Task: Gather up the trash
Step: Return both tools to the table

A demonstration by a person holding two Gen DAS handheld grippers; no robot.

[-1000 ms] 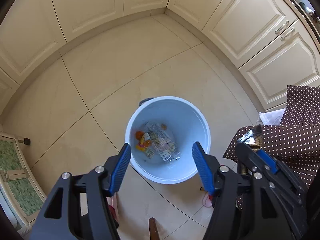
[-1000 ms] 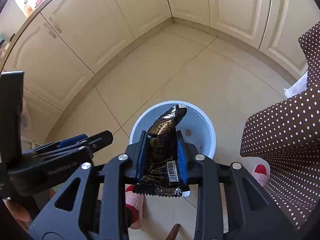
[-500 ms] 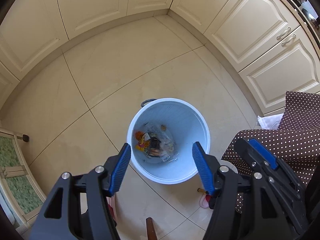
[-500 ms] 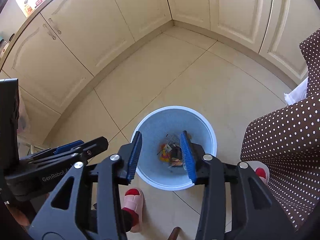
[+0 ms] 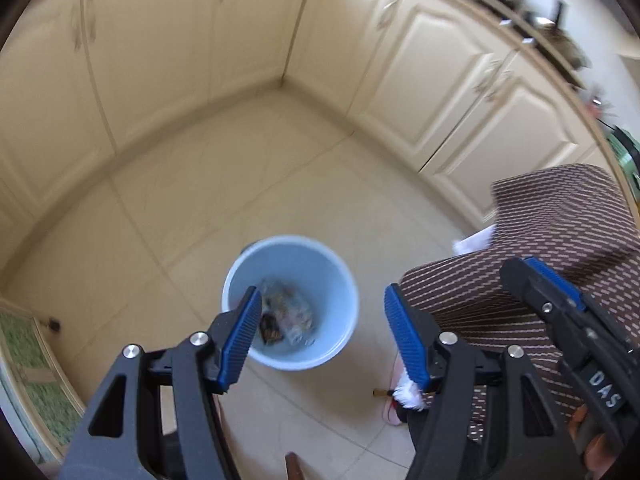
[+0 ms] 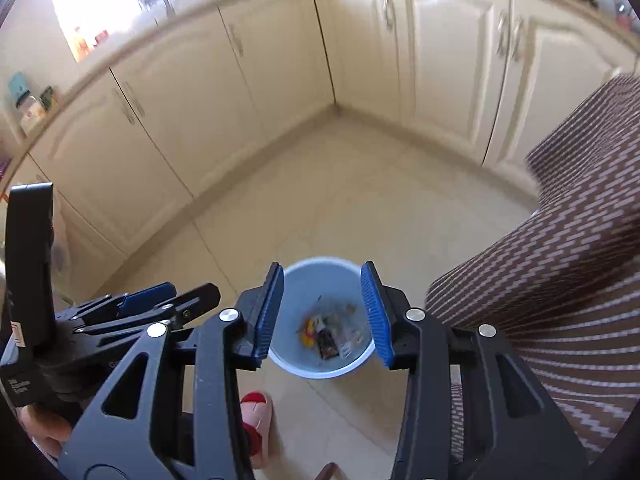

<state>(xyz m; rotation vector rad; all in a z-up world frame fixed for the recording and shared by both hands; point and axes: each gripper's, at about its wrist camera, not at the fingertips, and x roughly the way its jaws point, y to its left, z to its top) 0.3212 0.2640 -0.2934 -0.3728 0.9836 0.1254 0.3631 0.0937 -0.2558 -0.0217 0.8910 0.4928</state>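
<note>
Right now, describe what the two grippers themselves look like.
Both are matte black plastic frames with triangular cut-outs and silver screw heads. The left gripper and the right gripper each end in two fingers faced with ribbed blue pads. White letters "DAS" mark the right one's side.

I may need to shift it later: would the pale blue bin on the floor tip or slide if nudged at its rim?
The bin looks like thin plastic holding only a few wrappers, so it is probably light and would likely slide on the smooth tiles. Its base seems narrower than its rim, so a high push might tip it.
</note>
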